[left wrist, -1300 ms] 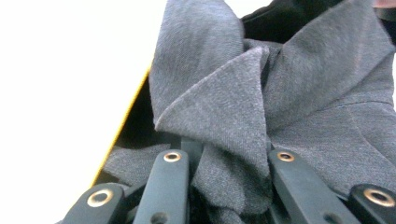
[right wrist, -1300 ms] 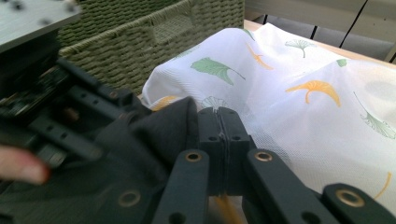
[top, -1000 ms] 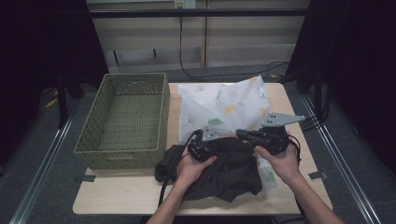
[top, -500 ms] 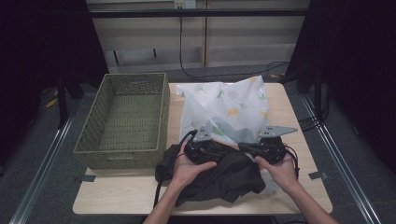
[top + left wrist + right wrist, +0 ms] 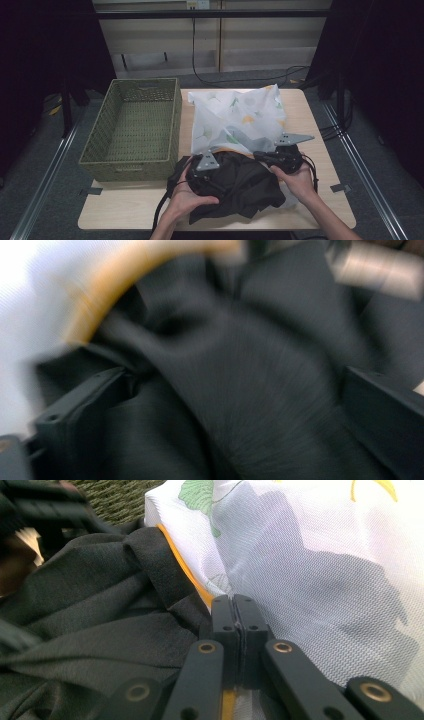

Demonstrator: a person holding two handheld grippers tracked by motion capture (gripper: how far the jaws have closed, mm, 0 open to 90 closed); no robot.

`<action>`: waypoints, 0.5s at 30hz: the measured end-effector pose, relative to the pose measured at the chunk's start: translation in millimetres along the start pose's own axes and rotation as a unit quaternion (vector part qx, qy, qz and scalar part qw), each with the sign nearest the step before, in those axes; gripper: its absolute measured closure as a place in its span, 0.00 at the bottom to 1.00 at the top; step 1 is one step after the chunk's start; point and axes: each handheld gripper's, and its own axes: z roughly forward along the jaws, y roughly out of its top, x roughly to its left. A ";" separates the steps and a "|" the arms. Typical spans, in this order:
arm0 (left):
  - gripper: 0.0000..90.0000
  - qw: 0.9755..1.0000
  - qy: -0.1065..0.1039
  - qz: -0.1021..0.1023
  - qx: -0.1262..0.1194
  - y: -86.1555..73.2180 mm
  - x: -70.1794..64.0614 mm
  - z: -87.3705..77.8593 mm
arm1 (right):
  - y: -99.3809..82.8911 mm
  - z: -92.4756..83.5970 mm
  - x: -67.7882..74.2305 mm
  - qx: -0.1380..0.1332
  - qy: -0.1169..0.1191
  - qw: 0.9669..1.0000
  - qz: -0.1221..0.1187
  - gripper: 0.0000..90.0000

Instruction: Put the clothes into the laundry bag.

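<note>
Garment [image 5: 240, 187] is lying bunched at the desk's near edge, directly under both grippers. Left gripper [image 5: 230, 390], jaws just opened wide, is straddling its folds unclamped. Right gripper [image 5: 234, 611] is resting fully closed at the garment's far-right hem, apparently gripping nothing.

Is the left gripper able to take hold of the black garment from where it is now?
Probably yes: the left gripper sits on the black garment, its jaws just opened wide with cloth between them.

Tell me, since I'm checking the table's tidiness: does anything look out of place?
The black garment lies crumpled in a heap at the table's front edge, overlapping the rumpled white printed cloth, beside the green basket. Nothing looks spilled or damaged.
</note>
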 end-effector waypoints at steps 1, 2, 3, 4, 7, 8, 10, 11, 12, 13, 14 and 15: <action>0.00 1.000 0.003 0.002 -0.005 -1.6 -1.3 2.8 | 0.0 0.4 0.0 0.001 0.001 1.000 0.000 0.99; 0.00 1.000 -0.004 0.005 -0.013 -3.8 -0.8 3.9 | -0.1 0.7 -0.1 0.001 0.001 1.000 -0.001 0.99; 0.00 1.000 -0.020 -0.001 -0.022 -6.7 2.1 5.3 | -0.2 0.9 -0.2 0.001 0.001 1.000 -0.002 0.99; 0.00 1.000 -0.025 -0.002 -0.018 -8.6 3.1 5.6 | -0.3 0.9 -0.3 0.001 0.000 1.000 -0.001 0.99; 0.00 0.999 -0.035 0.017 -0.018 -16.8 4.6 10.6 | -0.3 1.3 -0.4 0.001 0.005 1.000 0.000 0.99; 0.00 0.999 -0.031 0.023 -0.015 -19.0 3.8 11.8 | -0.4 2.2 0.2 0.001 0.006 1.000 0.001 0.99; 0.00 0.999 -0.014 0.042 0.004 -20.6 1.3 14.9 | -0.1 4.0 0.9 0.004 0.008 1.000 -0.002 0.99; 0.00 0.999 -0.006 0.048 0.009 -20.7 0.4 16.7 | 0.3 5.0 1.9 0.004 0.009 1.000 -0.002 0.98; 0.02 0.999 0.003 0.050 0.009 -20.6 -1.5 19.3 | 0.6 5.4 2.2 0.003 0.009 1.000 -0.003 0.98; 0.05 0.998 0.015 0.053 0.027 -18.5 -2.7 17.0 | 1.0 5.8 2.9 0.003 0.010 1.000 -0.004 0.98; 0.11 0.998 0.018 0.050 0.017 -19.3 -2.4 16.5 | 1.4 5.6 3.8 0.003 0.010 1.000 -0.004 0.97; 0.17 0.998 0.025 0.047 0.014 -20.4 -0.2 14.6 | 1.5 5.1 4.0 0.001 0.011 1.000 -0.006 0.94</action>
